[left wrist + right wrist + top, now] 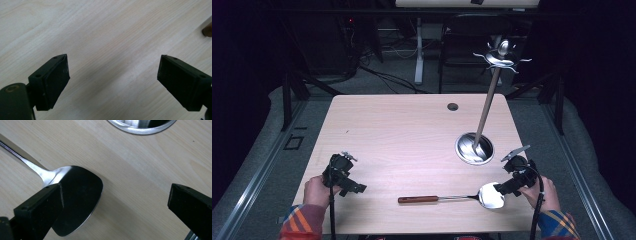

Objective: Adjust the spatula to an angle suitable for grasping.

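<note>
Jaws of the right gripper [115, 202] are spread wide beside the spatula [77, 200] blade; the left gripper [112, 80] is held wide over bare tabletop [105, 30].

A steel spatula with a brown wooden handle [452, 198] lies near the pale wooden table's [402, 130] near edge; a round-based steel utensil stand [474, 147] stands behind its right end.
</note>
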A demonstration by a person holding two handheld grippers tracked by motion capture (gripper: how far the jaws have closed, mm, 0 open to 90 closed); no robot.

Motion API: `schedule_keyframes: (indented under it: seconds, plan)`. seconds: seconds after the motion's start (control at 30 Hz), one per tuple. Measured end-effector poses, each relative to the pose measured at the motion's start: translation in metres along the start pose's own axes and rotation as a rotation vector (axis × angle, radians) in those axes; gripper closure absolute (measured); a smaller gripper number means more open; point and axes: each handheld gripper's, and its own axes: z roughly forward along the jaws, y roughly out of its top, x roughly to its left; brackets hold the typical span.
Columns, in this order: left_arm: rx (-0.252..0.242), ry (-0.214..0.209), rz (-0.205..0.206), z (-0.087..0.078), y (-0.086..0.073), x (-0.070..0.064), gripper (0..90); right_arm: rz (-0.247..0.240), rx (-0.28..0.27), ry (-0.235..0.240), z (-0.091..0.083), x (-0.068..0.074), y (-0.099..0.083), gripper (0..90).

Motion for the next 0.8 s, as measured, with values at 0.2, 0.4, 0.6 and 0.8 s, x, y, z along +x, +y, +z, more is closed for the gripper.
schedule_keyframes:
  seconds: [0.2,0.4,0.6,0.8]
  plan:
    - [-0.013,0.073,-0.031,-0.001,0.0,0.0,23.7,-0.03,0.008,0.006,0.002,0.006,0.004,0.1]
    - [-0.007,0.105,-0.047,0.0,0.001,0.001,24.1,-0.075,0.015,-0.015,0.001,0.009,0.007,0.2]
    - [-0.004,0.14,-0.059,0.001,0.003,-0.002,20.9,-0.104,0.019,0.01,0.004,0.017,0.012,0.7]
    - [0.015,0.141,-0.068,0.006,0.005,-0.002,18.4,-0.198,0.043,0.056,0.006,0.028,0.019,0.7]
